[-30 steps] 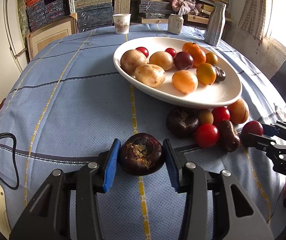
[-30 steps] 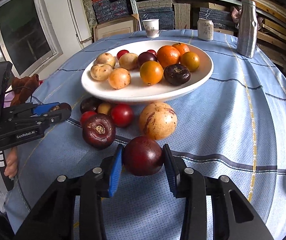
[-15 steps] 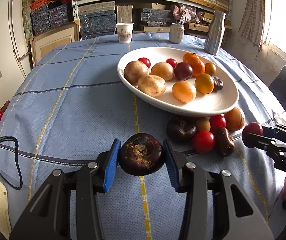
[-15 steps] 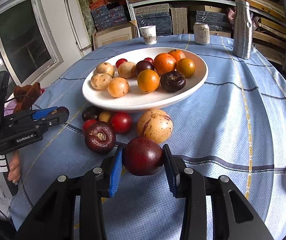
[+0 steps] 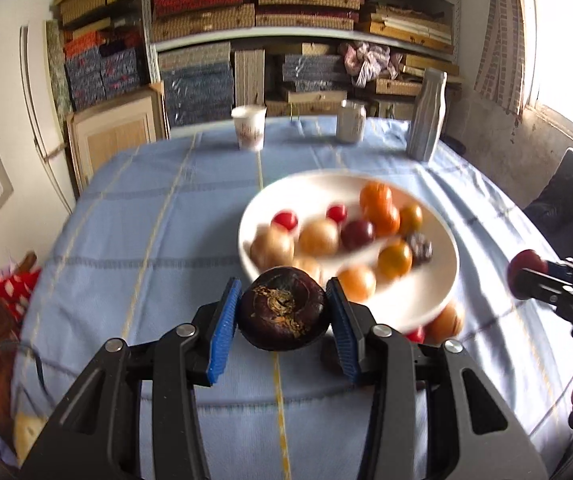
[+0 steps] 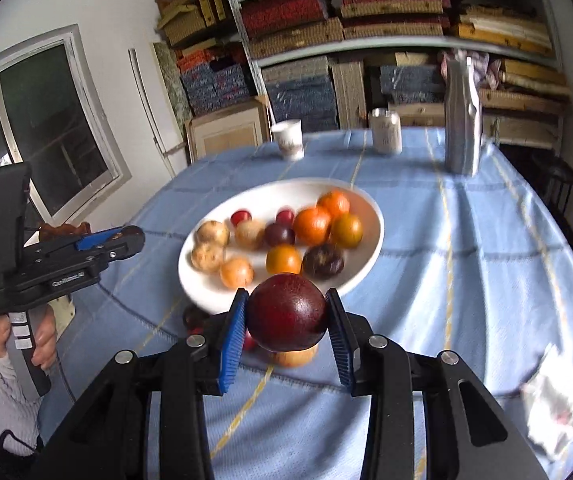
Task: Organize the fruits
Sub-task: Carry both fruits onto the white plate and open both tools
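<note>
Both grippers carry fruit, and the white plate serves as the landmark throughout.

From the left wrist camera, the left gripper (image 5: 282, 314) has its blue pads pressed against a dark brown fruit (image 5: 282, 312) with a rough, tan-flecked crown facing the lens. It hangs in the air just on the near side of the white plate (image 5: 442, 280), overlapping the near rim in this view. The plate already holds a spread of orange, tan and red fruits, blurred here. To the right of the plate, the right gripper (image 5: 526, 276) shows with a red fruit at its tip. A few loose fruits (image 5: 444, 318) peek out beside the plate's near rim, though the blur makes their count uncertain.

From the right wrist camera, the right gripper (image 6: 286, 314) pinches a smooth dark red fruit (image 6: 286, 312), again held above the cloth just short of the plate's near rim (image 6: 366, 268). The left gripper (image 6: 126, 238) sits well to the left of the plate, gripped by a hand (image 6: 42, 328).

To do the carry well, I would judge that each fruit should clear the rim, then go down onto a bare patch of plate rather than onto other fruit. Release only once it rests, since round fruit rolls.
</note>
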Tool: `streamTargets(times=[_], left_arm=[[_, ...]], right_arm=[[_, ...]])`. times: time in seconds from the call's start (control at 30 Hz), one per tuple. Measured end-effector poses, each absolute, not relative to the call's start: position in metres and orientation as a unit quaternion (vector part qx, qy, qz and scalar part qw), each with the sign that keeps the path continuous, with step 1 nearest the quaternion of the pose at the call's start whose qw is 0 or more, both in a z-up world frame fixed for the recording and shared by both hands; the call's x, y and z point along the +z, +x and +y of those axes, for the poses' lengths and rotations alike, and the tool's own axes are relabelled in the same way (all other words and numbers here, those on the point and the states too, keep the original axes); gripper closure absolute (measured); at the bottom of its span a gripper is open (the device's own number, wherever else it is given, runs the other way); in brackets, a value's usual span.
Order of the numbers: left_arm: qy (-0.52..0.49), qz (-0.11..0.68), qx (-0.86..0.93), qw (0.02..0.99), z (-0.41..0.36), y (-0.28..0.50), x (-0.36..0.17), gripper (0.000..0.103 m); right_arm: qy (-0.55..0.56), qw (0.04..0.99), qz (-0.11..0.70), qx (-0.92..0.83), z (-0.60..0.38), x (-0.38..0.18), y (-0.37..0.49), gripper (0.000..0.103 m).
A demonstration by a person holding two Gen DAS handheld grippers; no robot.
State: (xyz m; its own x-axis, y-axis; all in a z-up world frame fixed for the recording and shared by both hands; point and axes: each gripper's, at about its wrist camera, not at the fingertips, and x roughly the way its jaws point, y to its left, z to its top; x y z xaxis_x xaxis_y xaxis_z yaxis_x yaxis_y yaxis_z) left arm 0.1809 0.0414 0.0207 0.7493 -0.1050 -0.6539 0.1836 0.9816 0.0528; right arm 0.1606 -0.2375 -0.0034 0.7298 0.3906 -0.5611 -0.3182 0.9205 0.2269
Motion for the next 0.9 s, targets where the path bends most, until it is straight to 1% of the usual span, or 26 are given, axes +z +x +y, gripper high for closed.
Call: streamTargets(times=[0.17, 0.3, 0.4, 0.6, 0.9], left_arm=[[0.062, 0.332, -0.078, 0.938, 0.02, 0.218, 0.047, 0.06], [0.052, 0.335, -0.08, 0.937, 0.007, 0.253, 0.051, 0.06], [0.05, 0.341, -0.079, 0.935, -0.001, 0.278, 0.043, 0.06], [0.041, 0.374, -0.083, 0.923, -0.011, 0.323, 0.009, 0.06], [0.036, 0.409, -0.084, 0.908, -0.016, 0.363, -0.027, 0.06]], right_arm=[[0.041, 0.942, 0.274, 0.19, -0.238, 0.037, 0.169, 0.064], [0.035, 0.942, 0.266, 0.202, -0.227, 0.046, 0.184, 0.064], [0.026, 0.934, 0.281, 0.217, -0.211, 0.035, 0.196, 0.064], [0.014, 0.919, 0.319, 0.231, -0.182, 0.004, 0.22, 0.064], [-0.001, 0.905, 0.357, 0.231, -0.166, -0.028, 0.233, 0.063]])
